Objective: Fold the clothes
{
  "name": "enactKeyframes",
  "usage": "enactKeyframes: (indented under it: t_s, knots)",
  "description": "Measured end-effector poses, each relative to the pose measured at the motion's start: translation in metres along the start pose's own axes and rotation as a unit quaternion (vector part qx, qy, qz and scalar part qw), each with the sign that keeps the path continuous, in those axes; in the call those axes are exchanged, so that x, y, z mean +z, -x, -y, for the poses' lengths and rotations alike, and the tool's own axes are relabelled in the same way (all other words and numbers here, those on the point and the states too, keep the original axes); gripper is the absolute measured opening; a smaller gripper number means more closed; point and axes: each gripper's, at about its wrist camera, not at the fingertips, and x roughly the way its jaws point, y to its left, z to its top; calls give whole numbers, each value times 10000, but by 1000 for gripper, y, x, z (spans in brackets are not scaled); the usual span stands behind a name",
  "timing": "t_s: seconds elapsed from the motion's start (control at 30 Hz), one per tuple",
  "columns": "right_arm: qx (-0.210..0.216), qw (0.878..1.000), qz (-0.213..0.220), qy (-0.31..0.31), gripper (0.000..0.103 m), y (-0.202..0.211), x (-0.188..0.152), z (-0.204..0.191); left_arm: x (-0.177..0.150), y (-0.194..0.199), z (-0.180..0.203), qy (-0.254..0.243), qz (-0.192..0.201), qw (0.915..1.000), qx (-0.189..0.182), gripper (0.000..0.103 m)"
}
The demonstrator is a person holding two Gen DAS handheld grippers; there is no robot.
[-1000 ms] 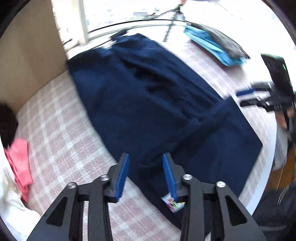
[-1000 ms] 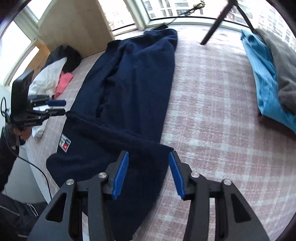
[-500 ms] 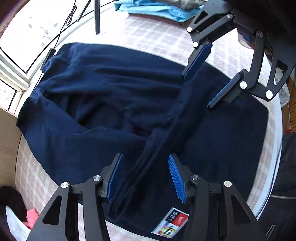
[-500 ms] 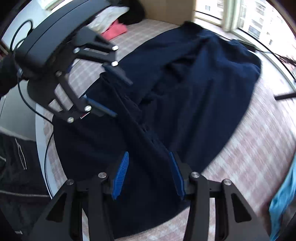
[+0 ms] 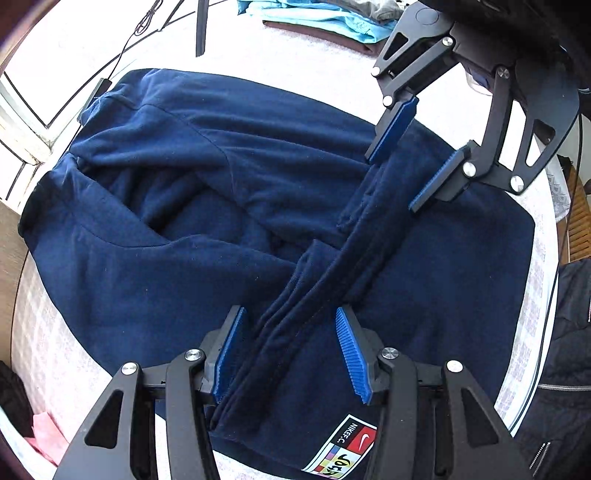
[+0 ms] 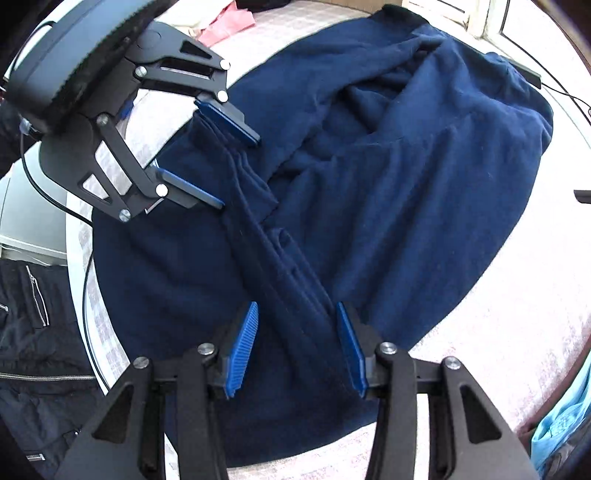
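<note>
left gripper (image 5: 288,354) moved over sleeve ridge (image 5: 314,295) | right gripper (image 6: 295,343) now straddles its other end | both open

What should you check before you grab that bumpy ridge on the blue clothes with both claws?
1. Left gripper open wide enough: ok, jaws spread.
2. Right gripper open wide enough: ok, jaws spread.
3. Ridge of cloth between the left gripper's fingers: ok, it runs up the gap.
4. Same ridge between the right gripper's fingers: ok, seen in the right wrist view.
5. Fingers low enough to pinch the ridge: cannot tell.
6. Navy garment clear of the folded blue clothes on the checked cloth: ok, they lie apart.
</note>
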Motion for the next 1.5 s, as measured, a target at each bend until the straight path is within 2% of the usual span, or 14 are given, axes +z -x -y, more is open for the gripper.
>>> enactKeyframes:
  t_s: [0.1,0.3,0.43,0.47,0.5,0.6,0.77,0.87,0.93,0.97,1.0,1.03,1.07,1.5]
  knots:
    - [57,10000,-11,11,36,1,1,0,-1,1,2,-64,65,10000,3,40]
    - [58,9999,-81,65,36,-5,11,6,3,2,-2,-75,60,9999,-93,37]
    - [85,9997,-230,76,35,-14,15,6,5,3,0,-178,43,9997,-136,13]
    - [70,9997,-216,60,32,-12,16,5,5,4,0,-208,38,9997,-130,11]
    - [8,9998,-186,50,19,-10,16,4,6,5,1,-231,34,9997,-83,7]
    - [-173,9998,-95,81,9,-2,15,-3,4,12,14,-368,137,9992,65,6]
    - [-429,9985,-68,322,9,6,16,-18,3,18,21,-269,234,9993,106,6]
    - [-438,9988,-69,223,9,4,20,-13,6,13,17,-115,171,9995,235,19]
    - [-467,9987,-72,212,9,3,22,-12,1,9,5,-103,143,9993,327,40]
    - [-463,9986,-96,226,9,3,23,-12,-1,8,0,-94,142,9993,327,40]
    - [-468,9986,-96,234,9,3,23,-12,-1,9,-1,-74,178,9996,186,28]
    - [-477,9986,-90,220,9,3,24,-12,-1,11,-2,-42,209,9997,70,9]
    - [-481,9986,-82,203,9,4,25,-11,-1,12,-2,26,223,9997,25,6]
    - [-504,9968,414,458,8,45,33,-31,-35,74,13,131,611,9975,319,5]
